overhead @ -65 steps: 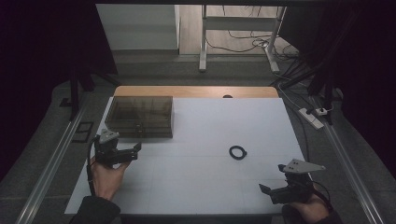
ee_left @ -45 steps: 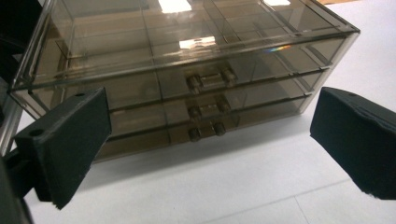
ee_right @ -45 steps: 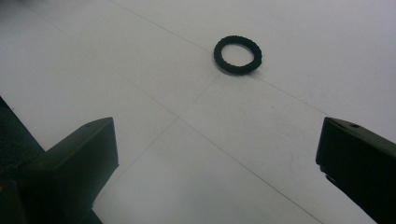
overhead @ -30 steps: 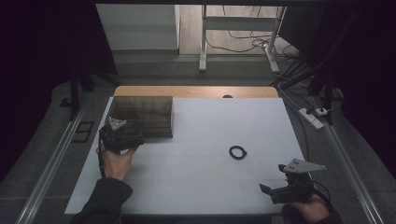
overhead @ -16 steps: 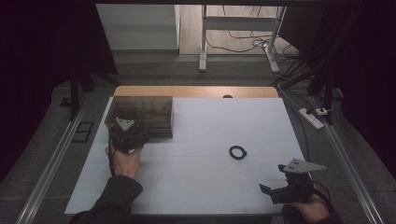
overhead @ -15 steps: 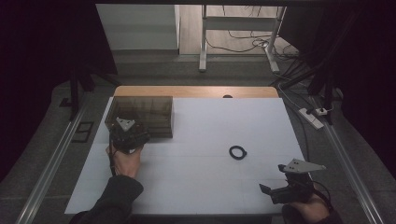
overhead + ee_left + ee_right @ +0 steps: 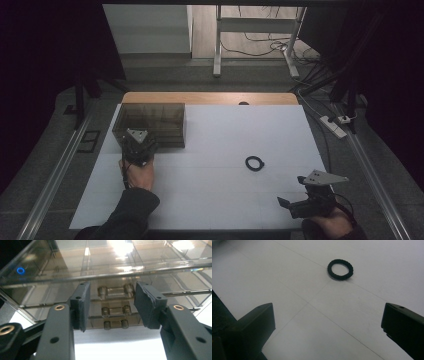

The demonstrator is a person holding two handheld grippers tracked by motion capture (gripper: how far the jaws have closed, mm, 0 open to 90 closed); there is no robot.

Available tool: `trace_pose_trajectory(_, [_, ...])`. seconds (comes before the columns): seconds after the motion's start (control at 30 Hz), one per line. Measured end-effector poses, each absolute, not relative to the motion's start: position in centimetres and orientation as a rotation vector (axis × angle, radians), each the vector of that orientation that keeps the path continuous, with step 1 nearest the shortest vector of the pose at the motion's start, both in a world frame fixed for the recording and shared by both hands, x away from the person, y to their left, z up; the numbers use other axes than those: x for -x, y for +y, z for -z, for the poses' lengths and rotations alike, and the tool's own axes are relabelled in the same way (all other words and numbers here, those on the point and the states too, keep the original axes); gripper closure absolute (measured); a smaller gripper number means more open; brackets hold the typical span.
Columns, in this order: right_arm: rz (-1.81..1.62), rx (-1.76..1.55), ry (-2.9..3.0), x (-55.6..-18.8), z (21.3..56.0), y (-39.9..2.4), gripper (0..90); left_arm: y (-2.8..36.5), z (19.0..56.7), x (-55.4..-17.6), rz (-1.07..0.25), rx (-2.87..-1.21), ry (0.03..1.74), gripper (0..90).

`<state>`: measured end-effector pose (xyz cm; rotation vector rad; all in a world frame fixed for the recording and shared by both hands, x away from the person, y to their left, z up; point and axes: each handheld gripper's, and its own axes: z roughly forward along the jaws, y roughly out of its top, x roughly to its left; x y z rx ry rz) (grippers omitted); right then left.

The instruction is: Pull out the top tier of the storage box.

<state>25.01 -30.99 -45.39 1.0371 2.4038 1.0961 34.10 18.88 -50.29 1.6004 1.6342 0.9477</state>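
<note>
A white table (image 7: 210, 195) lies mostly bare, with a smoky clear plastic drawer box (image 7: 152, 122) at its far left corner. The left gripper (image 7: 139, 149) sits against the box's front face. The left gripper view shows a small drawer handle (image 7: 115, 291) between the two pads (image 7: 81, 305), which have just been closing and stand narrowed with gaps on both sides. The right gripper (image 7: 304, 202) rests near the front right edge, jaws wide. A black ring (image 7: 340, 269) lies well ahead of it on open surface.
</note>
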Motion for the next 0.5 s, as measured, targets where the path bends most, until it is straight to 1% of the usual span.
trace_pose_trajectory(0.07, [-1.097,-1.038,2.404,-25.01,45.39,-30.99,0.0,18.71,50.41,-34.15,-0.942,-1.587,1.637,49.3])
trace_pose_trajectory(0.1, [-1.099,-1.039,2.404,-25.02,45.39,-31.01,0.0,18.51,50.42,-34.18,-0.951,-1.578,1.644,52.5])
trace_pose_trajectory(0.17, [-1.103,-1.04,2.404,-25.03,45.4,-31.01,0.0,18.42,50.42,-34.18,-0.956,-1.573,1.65,55.2])
trace_pose_trajectory(0.5, [-1.101,-1.036,2.406,-25.02,45.39,-31.0,0.0,18.12,50.25,-34.2,-0.958,-1.569,1.681,56.8])
